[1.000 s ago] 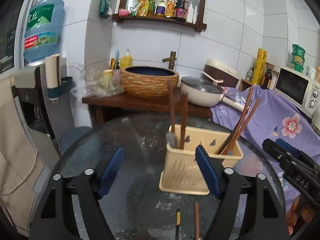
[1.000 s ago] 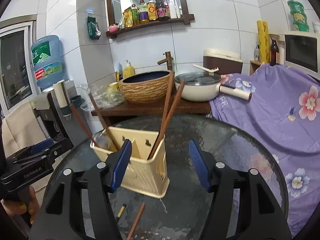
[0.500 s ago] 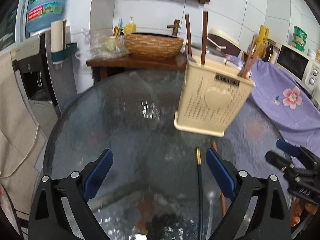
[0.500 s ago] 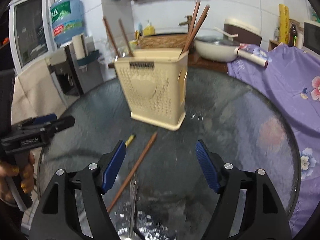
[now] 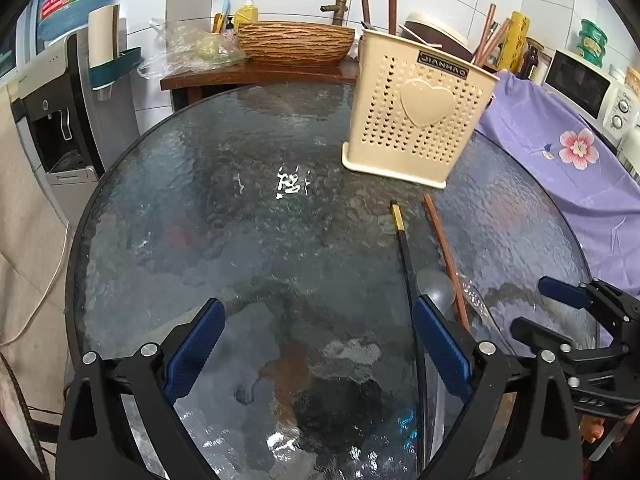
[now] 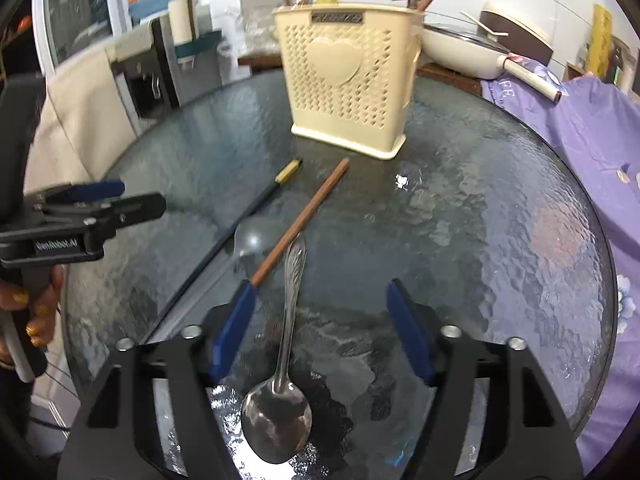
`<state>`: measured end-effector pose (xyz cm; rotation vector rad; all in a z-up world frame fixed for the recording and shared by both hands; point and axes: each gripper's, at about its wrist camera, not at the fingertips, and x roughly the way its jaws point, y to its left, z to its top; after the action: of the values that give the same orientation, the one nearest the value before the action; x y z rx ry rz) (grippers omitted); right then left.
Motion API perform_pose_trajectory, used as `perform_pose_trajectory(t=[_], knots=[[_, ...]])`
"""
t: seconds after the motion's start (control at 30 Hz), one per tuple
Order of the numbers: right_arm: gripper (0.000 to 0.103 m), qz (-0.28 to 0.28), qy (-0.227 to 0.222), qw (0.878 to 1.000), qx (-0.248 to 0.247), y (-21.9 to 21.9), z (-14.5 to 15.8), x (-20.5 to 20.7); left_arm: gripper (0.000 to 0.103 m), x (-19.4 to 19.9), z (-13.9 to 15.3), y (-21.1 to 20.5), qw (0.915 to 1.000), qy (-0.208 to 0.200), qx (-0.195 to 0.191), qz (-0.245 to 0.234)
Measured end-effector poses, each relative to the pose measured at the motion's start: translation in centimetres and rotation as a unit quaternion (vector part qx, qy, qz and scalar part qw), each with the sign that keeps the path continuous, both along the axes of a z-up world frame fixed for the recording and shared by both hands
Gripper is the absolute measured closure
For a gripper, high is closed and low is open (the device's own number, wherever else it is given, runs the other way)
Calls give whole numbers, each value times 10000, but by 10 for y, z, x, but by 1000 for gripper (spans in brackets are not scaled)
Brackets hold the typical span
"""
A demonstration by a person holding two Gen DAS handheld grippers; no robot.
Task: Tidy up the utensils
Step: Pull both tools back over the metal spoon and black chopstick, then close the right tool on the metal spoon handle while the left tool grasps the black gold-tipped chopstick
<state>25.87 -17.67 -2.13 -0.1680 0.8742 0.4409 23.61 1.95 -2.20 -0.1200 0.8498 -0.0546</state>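
A cream perforated utensil holder (image 5: pixel 416 116) (image 6: pixel 348 80) stands on the round glass table (image 5: pixel 240 220) and holds several brown chopsticks. On the glass before it lie a black chopstick with a gold tip (image 5: pixel 404 248) (image 6: pixel 256 204), a brown chopstick (image 5: pixel 444 252) (image 6: pixel 304 216), a metal spoon (image 6: pixel 284 368) and a second spoon (image 6: pixel 252 238). My left gripper (image 5: pixel 316 344) is open and empty, just left of the black chopstick. My right gripper (image 6: pixel 320 328) is open, low over the metal spoon, whose handle lies between the fingers.
A wooden side table with a woven basin (image 5: pixel 296 42) stands behind the glass table. A purple flowered cloth (image 5: pixel 560 152) covers the counter at right, with a microwave (image 5: pixel 592 84). A water dispenser (image 5: pixel 60 92) stands at left. A pan (image 6: pixel 460 52) sits behind the holder.
Both grippers have drawn back from the holder and dropped towards the table's near side. The loose chopsticks and spoons have come into view under them.
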Motion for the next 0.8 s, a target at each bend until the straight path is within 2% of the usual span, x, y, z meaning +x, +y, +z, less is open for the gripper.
perform_pose_trajectory(t=[0.17,0.3,0.43,0.8], knots=[[50,155,161,9995,-244,13,-10,-1,11,-2,-3,-5,9999,47,84,-70],[63,252,292,9983,-436,22,-16,2,12,1,-5,-5,9998,100,124,-74],[72,271,431,9980,-372,24,-19,9,12,3,-7,-6,9998,135,139,-57],[75,361,545,9969,-447,40,-19,27,12,10,-8,-8,9996,171,211,-85]])
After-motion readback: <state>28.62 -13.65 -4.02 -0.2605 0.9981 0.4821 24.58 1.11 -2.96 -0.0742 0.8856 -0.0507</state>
